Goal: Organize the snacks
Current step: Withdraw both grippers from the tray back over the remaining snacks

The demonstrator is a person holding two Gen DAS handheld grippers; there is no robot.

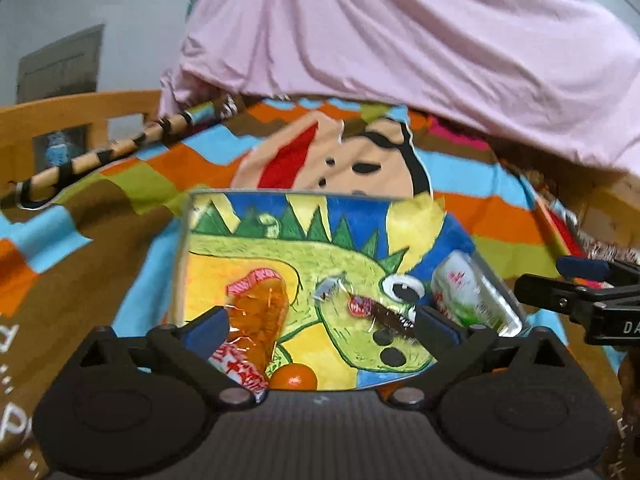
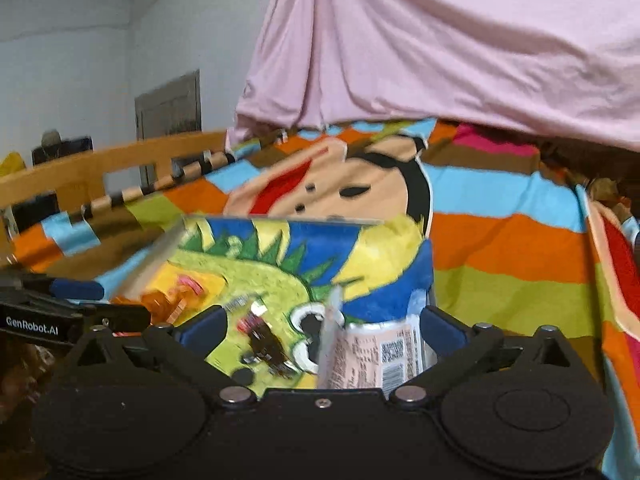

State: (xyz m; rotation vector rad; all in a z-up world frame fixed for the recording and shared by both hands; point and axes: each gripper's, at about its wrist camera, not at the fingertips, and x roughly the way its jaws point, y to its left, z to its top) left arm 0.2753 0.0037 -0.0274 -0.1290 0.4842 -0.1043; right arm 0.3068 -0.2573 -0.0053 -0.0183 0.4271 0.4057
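A clear-walled tray [image 1: 280,193] with a green dinosaur picture on its floor lies on the blanket. Low over its near end my left gripper [image 1: 322,326] is open. An orange wrapped snack [image 1: 258,316] lies by the left finger, with a small orange ball [image 1: 294,376] beside it. A dark sweet in clear wrap [image 1: 374,314] lies mid-tray, and a green-and-white packet [image 1: 464,292] leans in the right corner. My right gripper [image 2: 322,328] is open around that packet [image 2: 380,356], barcode side showing. The tray [image 2: 280,221], dark sweet [image 2: 264,344] and orange snack [image 2: 168,296] show there too.
A striped, many-coloured blanket [image 1: 500,220] with a cartoon face covers the bed. Pink cloth [image 1: 400,40] hangs down behind the tray. A wooden rail [image 2: 100,164] and a striped stick [image 1: 112,152] run along the left. Each gripper shows at the other view's edge.
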